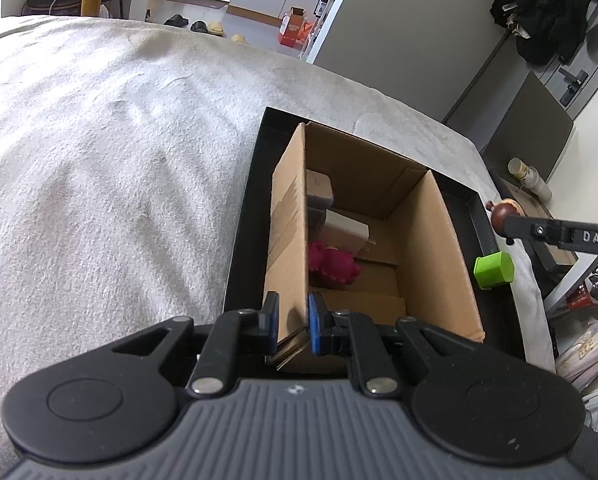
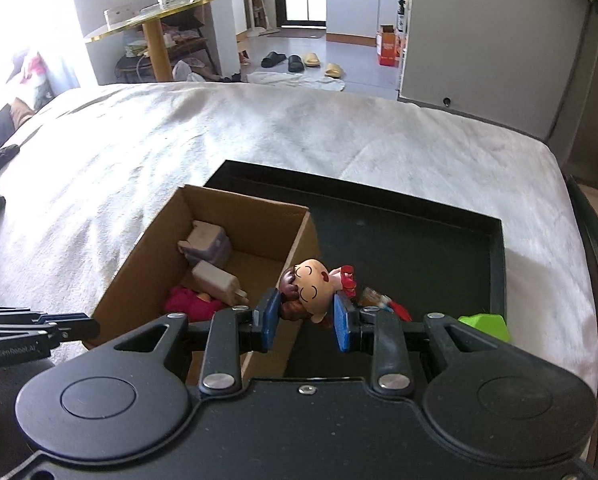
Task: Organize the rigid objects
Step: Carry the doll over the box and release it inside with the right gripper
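My left gripper [image 1: 292, 322] is shut on the near wall of the open cardboard box [image 1: 289, 216], which stands in a black tray [image 1: 483, 216]. Inside the box lie a pink toy [image 1: 335, 266], a white charger [image 1: 345, 232] and a grey-purple charger [image 1: 319, 192]. My right gripper [image 2: 305, 320] is shut on a doll figurine [image 2: 313, 290] with brown hair and a red bow, held above the box's right wall [image 2: 299, 240]. A green block [image 2: 485, 325] lies in the tray [image 2: 419, 240]; it also shows in the left wrist view [image 1: 494, 270].
The tray rests on a bed with a white blanket [image 1: 119, 160] near its right edge. A small red and orange object [image 2: 383, 304] lies in the tray behind my right fingers. Floor, slippers [image 2: 295, 62] and cabinets lie beyond the bed.
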The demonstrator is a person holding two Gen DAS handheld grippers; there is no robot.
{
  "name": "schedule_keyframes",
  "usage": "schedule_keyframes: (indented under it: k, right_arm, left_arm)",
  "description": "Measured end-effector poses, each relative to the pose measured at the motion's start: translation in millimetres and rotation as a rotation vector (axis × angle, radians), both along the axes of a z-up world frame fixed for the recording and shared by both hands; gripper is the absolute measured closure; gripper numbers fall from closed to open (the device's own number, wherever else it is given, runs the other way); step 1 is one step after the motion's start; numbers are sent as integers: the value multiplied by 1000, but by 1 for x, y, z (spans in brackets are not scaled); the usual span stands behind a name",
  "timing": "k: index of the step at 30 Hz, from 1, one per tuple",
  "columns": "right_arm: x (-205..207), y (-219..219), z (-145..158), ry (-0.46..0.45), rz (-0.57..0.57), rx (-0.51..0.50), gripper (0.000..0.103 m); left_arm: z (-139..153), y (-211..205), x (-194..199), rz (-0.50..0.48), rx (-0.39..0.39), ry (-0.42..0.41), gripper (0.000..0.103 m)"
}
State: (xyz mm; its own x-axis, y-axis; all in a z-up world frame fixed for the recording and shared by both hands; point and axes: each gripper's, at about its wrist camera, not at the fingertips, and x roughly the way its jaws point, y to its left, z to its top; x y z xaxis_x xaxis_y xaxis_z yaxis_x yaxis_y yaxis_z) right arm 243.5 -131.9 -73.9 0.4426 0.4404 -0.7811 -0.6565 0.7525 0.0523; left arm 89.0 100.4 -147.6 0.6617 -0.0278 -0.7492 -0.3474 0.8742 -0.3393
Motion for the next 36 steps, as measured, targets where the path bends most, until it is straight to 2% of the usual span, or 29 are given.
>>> schedule_keyframes:
  k: [20,22,23,24,28,30,32,36]
  right_arm:
    - [-4,65,4,-40,91,-28,74]
    - [-3,68,7,-72,81,-21,71]
    - [-3,69,8,-86,76,-19,66]
    - [-2,69,9,-88,70,-16,63]
    - [2,62,9,-74,59,-7,58]
    - [2,55,8,-83,41,-11,44]
    - [1,48,8,-96,19,-14,38]
    - [1,30,3,-80,-6,-14,35]
  left_arm:
    - [-1,5,-3,1,-30,-14,89]
    - [-2,4,-3,1,-31,-11,89]
    - [-2,4,-3,1,-31,-10,89]
    - [-2,4,-2,1,-30,-10,89]
    - [-2,4,-2,4,-23,-7,88]
    - [-3,4,-2,2,-28,-10,88]
    - [-2,4,-1,4,-24,-5,88]
    - [-2,3,0,2,-19,-2,88]
